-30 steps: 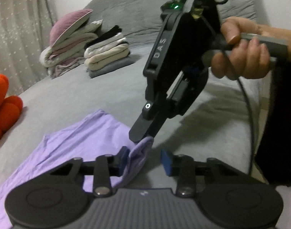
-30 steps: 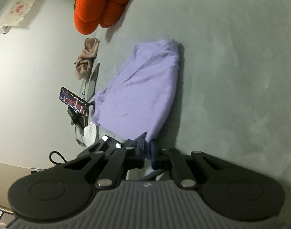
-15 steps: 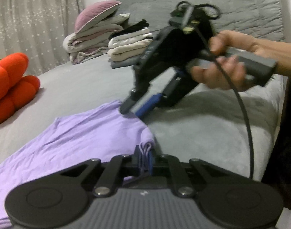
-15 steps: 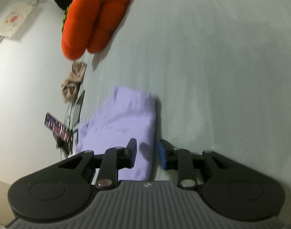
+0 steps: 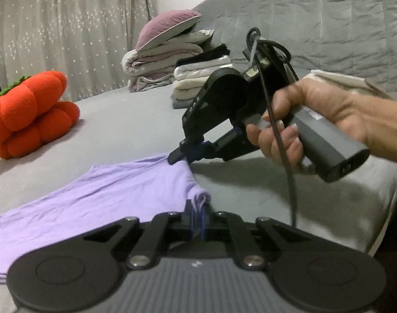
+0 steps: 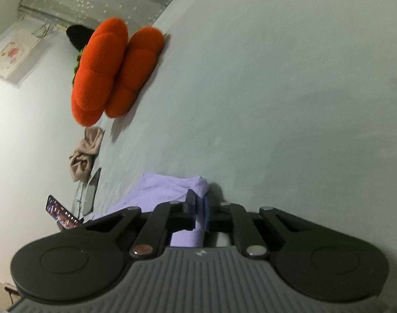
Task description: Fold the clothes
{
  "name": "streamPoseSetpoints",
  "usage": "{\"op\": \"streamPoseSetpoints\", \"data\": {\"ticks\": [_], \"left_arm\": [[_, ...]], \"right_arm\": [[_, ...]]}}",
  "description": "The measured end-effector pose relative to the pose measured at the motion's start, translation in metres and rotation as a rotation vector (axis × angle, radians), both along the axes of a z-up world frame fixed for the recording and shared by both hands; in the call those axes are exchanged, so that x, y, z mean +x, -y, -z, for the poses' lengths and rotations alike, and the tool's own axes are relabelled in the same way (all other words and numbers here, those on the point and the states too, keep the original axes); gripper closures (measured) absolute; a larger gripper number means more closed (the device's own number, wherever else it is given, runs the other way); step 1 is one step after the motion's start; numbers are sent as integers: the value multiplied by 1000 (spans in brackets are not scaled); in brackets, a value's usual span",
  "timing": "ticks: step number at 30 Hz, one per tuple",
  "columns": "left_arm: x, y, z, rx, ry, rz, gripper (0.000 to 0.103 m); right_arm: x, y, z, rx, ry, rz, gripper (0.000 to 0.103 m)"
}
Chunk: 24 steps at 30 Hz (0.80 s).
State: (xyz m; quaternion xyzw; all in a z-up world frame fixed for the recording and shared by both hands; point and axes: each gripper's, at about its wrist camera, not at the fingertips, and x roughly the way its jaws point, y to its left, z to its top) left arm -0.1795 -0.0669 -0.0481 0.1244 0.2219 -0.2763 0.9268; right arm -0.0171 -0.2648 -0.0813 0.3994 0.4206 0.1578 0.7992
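Observation:
A lilac garment (image 5: 115, 195) lies spread on the grey bed (image 5: 135, 127). My left gripper (image 5: 197, 215) is shut on its near right corner. My right gripper (image 5: 184, 154) shows in the left wrist view, held in a hand, shut on the garment's far right corner. In the right wrist view the right gripper (image 6: 198, 207) is pinched on a bunched fold of the lilac garment (image 6: 172, 190), low over the bed (image 6: 276, 104).
An orange pumpkin-shaped cushion (image 5: 29, 112) sits at the left on the bed. Two stacks of folded clothes (image 5: 195, 80) stand at the back. A beige cloth (image 6: 85, 154) and a phone (image 6: 61, 212) lie beyond the bed's edge. A grey curtain (image 5: 68, 26) hangs behind.
My left gripper has closed on the near corner. My right gripper let go, moved to the far corner and closed on it.

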Motion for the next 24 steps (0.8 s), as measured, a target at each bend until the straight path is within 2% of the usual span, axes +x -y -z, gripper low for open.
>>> {"op": "streamPoseSetpoints", "data": {"ticks": [7,13,19,24], "left_arm": [[-12,43,-3,-58,-31,58,99],[-17,52,-6,-112,-52,46,99],[-22,59,-8,-167,-73,29,99],[-16,40,-20,-222,-98,-41,99]], "right_arm": [[-26,46,-6,31,-17,114,96],[-48,83,-7,82,-26,201,96],[-46,82,-19,85,-14,187,96],[-33,68,-31,79,4,165,95]]}}
